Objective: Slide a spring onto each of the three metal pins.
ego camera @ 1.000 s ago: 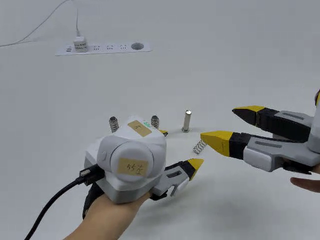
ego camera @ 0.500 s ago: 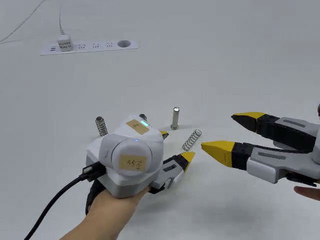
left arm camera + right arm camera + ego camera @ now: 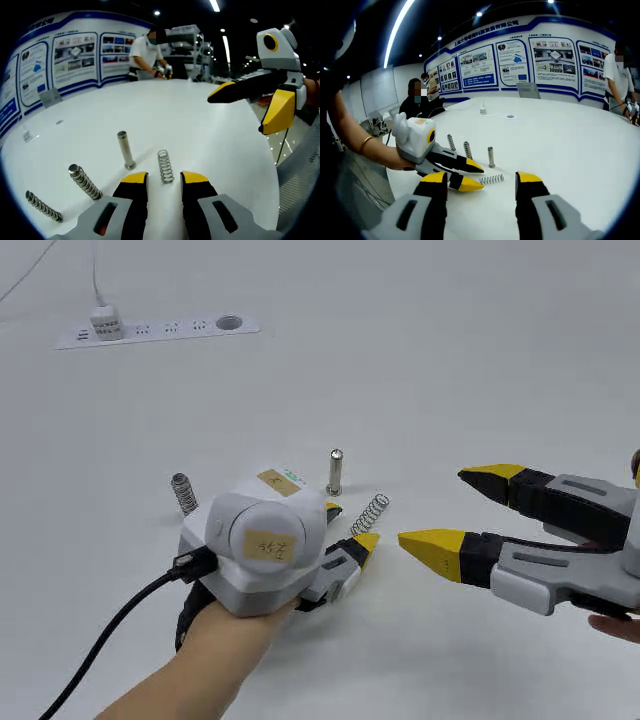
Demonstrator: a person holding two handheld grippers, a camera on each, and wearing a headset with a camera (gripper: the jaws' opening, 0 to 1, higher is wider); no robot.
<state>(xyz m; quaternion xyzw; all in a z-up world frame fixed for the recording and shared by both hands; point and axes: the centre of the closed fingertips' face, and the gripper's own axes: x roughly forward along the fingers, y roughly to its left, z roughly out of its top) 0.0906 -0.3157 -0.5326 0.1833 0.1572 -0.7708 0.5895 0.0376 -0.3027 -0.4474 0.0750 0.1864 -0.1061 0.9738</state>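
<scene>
Lying loose: last spring [image 3: 370,514] beside the bare pin [image 3: 335,472]

The spring lies on its side on the white table [image 3: 480,360], just right of the upright bare pin. Two other pins already wear springs; the right gripper view has them side by side, the far sprung pin [image 3: 451,142] and the near sprung pin [image 3: 468,150], left of the bare one. The left gripper [image 3: 350,524] is held low over the table, jaws a narrow gap apart and gripping nothing. In its own view the spring's near end sits at the mouth of that gap, though whether it touches a tip cannot be told. The right gripper [image 3: 434,507] hovers right of the spring, jaws spread wide, empty. A power strip [image 3: 150,332] lies far back
</scene>
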